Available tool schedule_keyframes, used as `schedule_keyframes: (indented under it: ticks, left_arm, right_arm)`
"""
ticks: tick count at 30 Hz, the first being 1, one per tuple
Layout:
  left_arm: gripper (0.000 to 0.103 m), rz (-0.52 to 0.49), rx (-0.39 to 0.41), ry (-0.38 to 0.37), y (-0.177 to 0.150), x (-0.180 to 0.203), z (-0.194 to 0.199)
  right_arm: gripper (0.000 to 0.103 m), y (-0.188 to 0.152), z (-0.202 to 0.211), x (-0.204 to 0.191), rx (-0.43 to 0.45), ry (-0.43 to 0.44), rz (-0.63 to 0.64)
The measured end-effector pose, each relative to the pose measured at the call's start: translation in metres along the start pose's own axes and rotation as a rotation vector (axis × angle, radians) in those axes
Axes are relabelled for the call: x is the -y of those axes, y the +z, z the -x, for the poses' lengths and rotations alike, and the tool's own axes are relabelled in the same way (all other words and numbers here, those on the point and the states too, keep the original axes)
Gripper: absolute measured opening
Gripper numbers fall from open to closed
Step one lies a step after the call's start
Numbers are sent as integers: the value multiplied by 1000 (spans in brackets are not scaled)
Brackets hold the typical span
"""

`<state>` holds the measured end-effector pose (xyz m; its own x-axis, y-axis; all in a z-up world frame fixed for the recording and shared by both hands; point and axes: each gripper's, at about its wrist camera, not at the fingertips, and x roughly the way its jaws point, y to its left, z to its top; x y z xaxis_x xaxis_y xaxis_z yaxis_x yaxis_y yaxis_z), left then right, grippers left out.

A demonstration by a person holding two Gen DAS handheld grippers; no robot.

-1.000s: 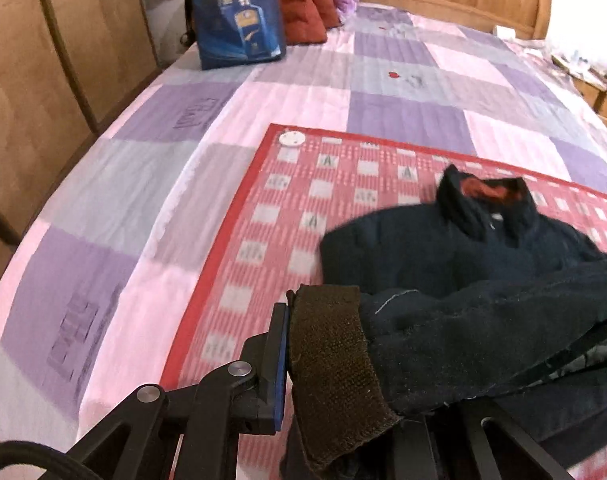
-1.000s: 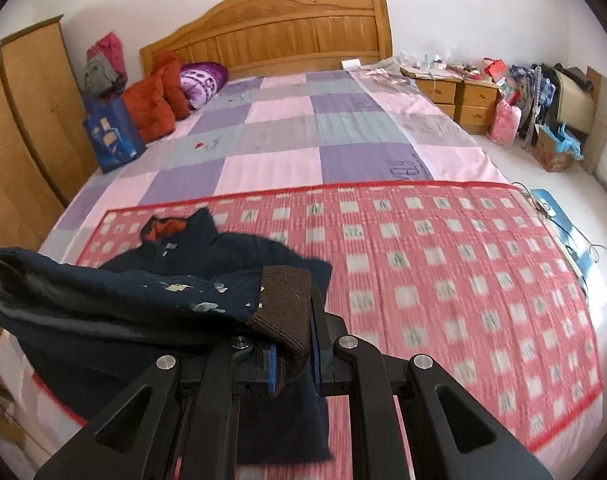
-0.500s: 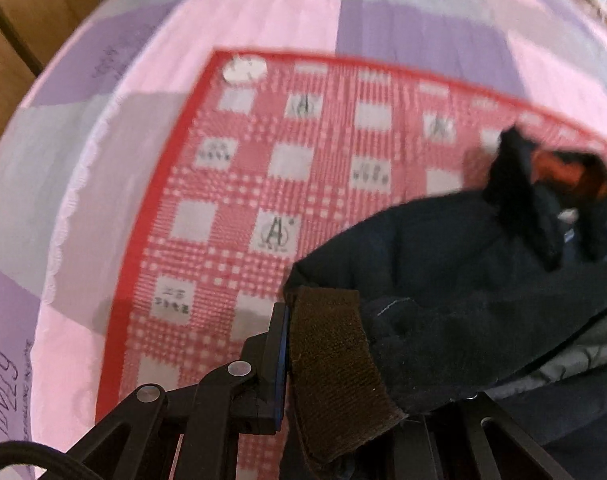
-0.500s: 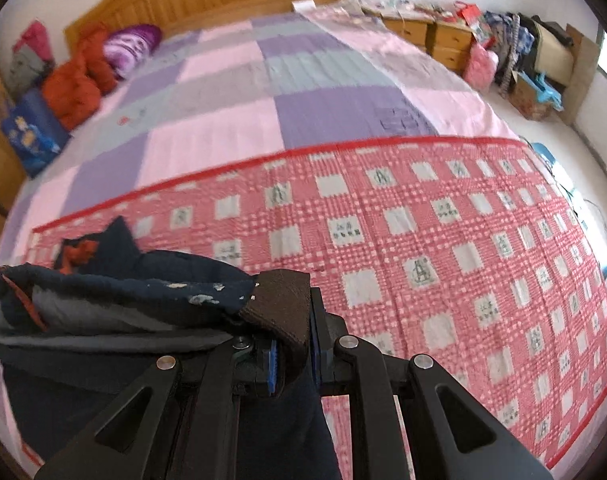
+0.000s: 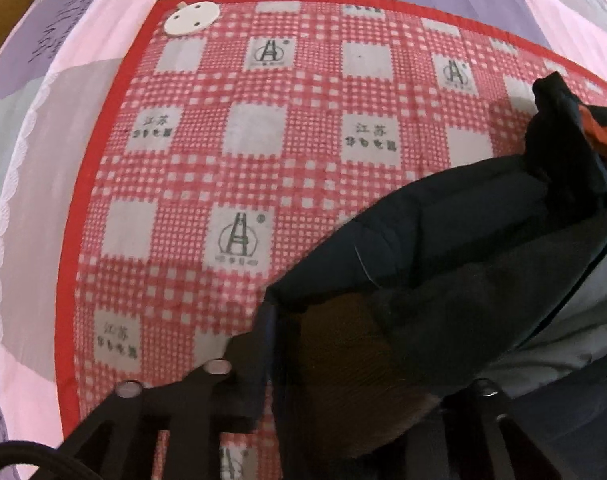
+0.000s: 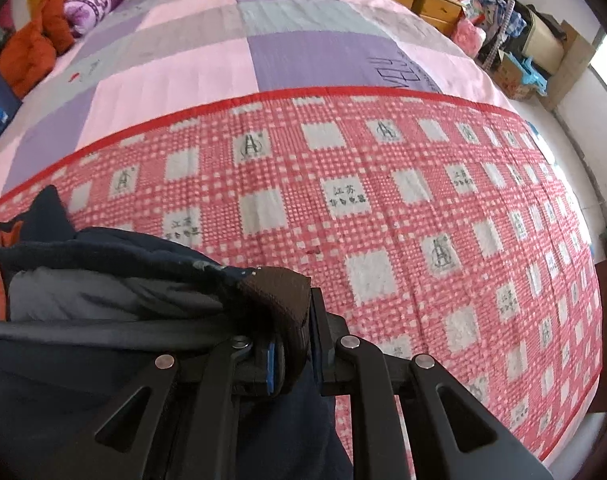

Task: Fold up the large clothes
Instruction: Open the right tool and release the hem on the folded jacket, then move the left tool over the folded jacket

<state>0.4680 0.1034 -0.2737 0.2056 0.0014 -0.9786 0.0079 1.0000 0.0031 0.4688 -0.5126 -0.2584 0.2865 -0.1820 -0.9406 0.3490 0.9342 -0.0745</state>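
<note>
The right gripper (image 6: 291, 356) pinches the dark jacket's (image 6: 115, 264) brown cuff (image 6: 281, 294) above the red blanket (image 6: 403, 216); the left gripper (image 5: 363, 364) has just been opening, its cuff between the fingers.

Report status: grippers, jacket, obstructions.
Right hand-held gripper clamped on brown cuff. Left hand-held gripper just opening, its cuff between the jaws. Dark jacket on checked mat. Nothing obstructing.

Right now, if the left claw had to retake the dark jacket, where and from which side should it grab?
Probably the brown knit cuff of the dark jacket, from above. It lies between the left claw fingers, thick and ribbed, at the fold's edge. The right claw grips its own cuff likewise.
</note>
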Motion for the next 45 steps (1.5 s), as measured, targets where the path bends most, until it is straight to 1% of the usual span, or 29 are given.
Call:
schedule_keyframes:
  ticks: [3, 4, 8, 11, 12, 13, 16, 17, 19, 20, 21, 22, 23, 24, 25, 26, 27, 28, 29, 30, 32, 34, 35, 36, 39, 41, 42, 44, 45]
  left_arm:
    - [58, -34, -16, -31, 5, -10, -1]
    - [60, -48, -19, -38, 8, -11, 0]
    - [61, -103, -50, -93, 19, -11, 6]
    - [62, -76, -116, -166, 28, -17, 6]
    - [62, -70, -141, -175, 32, -19, 6]
    - [63, -77, -140, -171, 34, -19, 8]
    - [63, -97, -135, -162, 37, -15, 16]
    - [63, -79, -155, -182, 38, -16, 16]
    - [64, -20, -231, -273, 39, -25, 11]
    - [68, -32, -254, -247, 40, -26, 10]
    - [75, -107, -258, -126, 41, -21, 10]
    - [80, -170, -247, -39, 41, -16, 12]
    - [84, -250, -220, 46, 42, -7, 17]
    - [85, -286, -195, 61, 44, -1, 24]
    - [85, -294, -176, 54, 45, 2, 29]
    - [85, -278, -136, 4, 49, 3, 41]
    - [85, -230, -102, -83, 54, 0, 53]
    - [85, -166, -73, -168, 60, -6, 63]
    - [85, -90, -32, -232, 65, -15, 73]
    - [85, -36, 10, -251, 69, -22, 81]
    - [85, 39, 102, -218, 73, -29, 100]
    - [85, 7, 150, -171, 66, -21, 112]
    - [85, -34, 169, -140, 57, -10, 116]
    - [85, -58, 173, -136, 49, -3, 118]
    - [85, -130, 170, -165, 11, 26, 119]
    - [85, -153, 168, -198, -26, 44, 122]
    - [85, -143, 167, -223, -43, 50, 122]
    - [85, -112, 148, -263, -75, 67, 119]
    - [85, -103, 144, -261, -90, 76, 115]
  right_arm:
    - [15, 1, -5, -3, -14, -11, 2]
    - [15, 2, -7, -4, -16, -14, 8]
    - [16, 6, -11, -6, -32, -17, 22]
    - [17, 8, -12, -6, -38, -14, 23]
    - [21, 9, -12, -6, -39, -11, 23]
    - [23, 10, -11, -5, -35, -3, 25]
    - [24, 15, -6, -8, -16, -4, 43]
    - [24, 16, -5, -9, -13, -4, 52]
    - [25, 18, -1, -11, -5, -4, 77]
    - [26, 19, 1, -12, -2, -4, 89]
    - [32, 20, 4, -14, 3, -9, 121]
    - [44, 20, 7, -17, 10, -26, 162]
    - [49, 21, 10, -20, 22, -37, 190]
    - [54, 22, 16, -22, 45, -53, 232]
    - [58, 24, 21, -22, 60, -55, 256]
    - [61, 24, 25, -21, 68, -50, 265]
    - [67, 27, 31, -18, 81, -30, 265]
    - [71, 30, 36, -14, 91, -13, 256]
    - [72, 32, 41, -10, 102, 3, 244]
    - [72, 35, 48, -7, 119, 18, 234]
    - [72, 39, 66, 0, 181, 39, 213]
    - [72, 39, 84, 5, 241, 67, 194]
    - [72, 37, 92, 6, 265, 89, 184]
    - [72, 33, 103, 7, 291, 129, 179]
    - [76, 11, 120, -3, 315, 219, 224]
    - [79, -6, 124, -17, 309, 259, 292]
    - [81, -12, 124, -26, 304, 269, 322]
    - [82, -24, 119, -49, 279, 293, 405]
    - [82, -27, 115, -64, 258, 319, 450]
